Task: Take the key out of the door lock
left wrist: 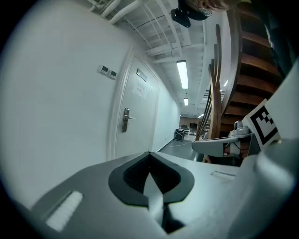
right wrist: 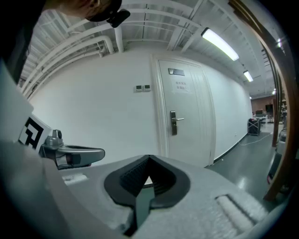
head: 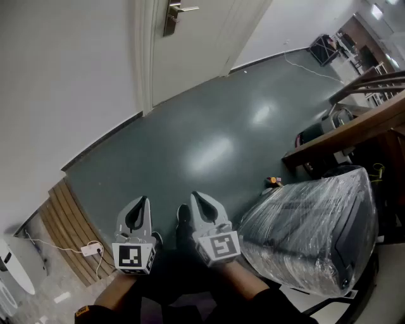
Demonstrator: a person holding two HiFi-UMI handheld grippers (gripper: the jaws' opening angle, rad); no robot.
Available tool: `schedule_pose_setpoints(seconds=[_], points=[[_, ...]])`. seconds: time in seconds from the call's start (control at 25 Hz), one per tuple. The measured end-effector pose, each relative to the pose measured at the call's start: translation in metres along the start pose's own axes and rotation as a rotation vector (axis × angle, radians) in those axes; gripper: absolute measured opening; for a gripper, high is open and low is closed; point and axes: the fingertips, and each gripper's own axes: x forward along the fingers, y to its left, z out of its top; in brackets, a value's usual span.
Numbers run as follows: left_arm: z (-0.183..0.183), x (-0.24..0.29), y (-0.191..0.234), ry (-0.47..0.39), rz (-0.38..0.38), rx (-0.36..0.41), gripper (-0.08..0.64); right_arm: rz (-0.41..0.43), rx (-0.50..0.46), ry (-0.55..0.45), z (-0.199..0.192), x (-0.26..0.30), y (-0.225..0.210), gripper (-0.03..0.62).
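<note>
The white door (head: 196, 44) stands far ahead across the grey floor, with its metal handle and lock plate (head: 172, 14) at the top of the head view. No key can be made out at this distance. The same handle plate (left wrist: 125, 120) shows small in the left gripper view, and the handle plate (right wrist: 173, 123) is also small in the right gripper view. My left gripper (head: 140, 202) and right gripper (head: 197, 197) are side by side low in the head view, both pointing toward the door, both shut with nothing between their jaws.
A large dark object wrapped in clear plastic (head: 316, 234) sits close on my right. Behind it runs a wooden stair rail (head: 354, 130). Wooden slats (head: 69, 228) and a white plug with cable (head: 92, 249) lie by the left wall. A small orange item (head: 273, 181) lies on the floor.
</note>
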Motion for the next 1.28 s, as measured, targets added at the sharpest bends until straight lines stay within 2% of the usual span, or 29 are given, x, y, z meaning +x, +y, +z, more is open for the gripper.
schedule_pose_setpoints(seconds=[0.44, 0.68, 1.0, 1.28], points=[[-0.007, 0.019, 0.006, 0.012, 0.016, -0.004, 0.017, 0.016, 0.021, 0.021, -0.006, 0.016, -0.011, -0.010], [0.001, 0.041, 0.004, 0.005, 0.024, 0.017, 0.017, 0.030, 0.040, -0.021, 0.011, 0.030, -0.031, -0.009], [0.036, 0.086, -0.007, -0.023, 0.043, 0.066, 0.017, 0.048, 0.064, -0.089, 0.036, 0.054, -0.075, -0.008], [0.085, 0.127, -0.039, -0.118, 0.056, 0.112, 0.017, 0.053, 0.055, -0.136, 0.056, 0.062, -0.126, -0.008]])
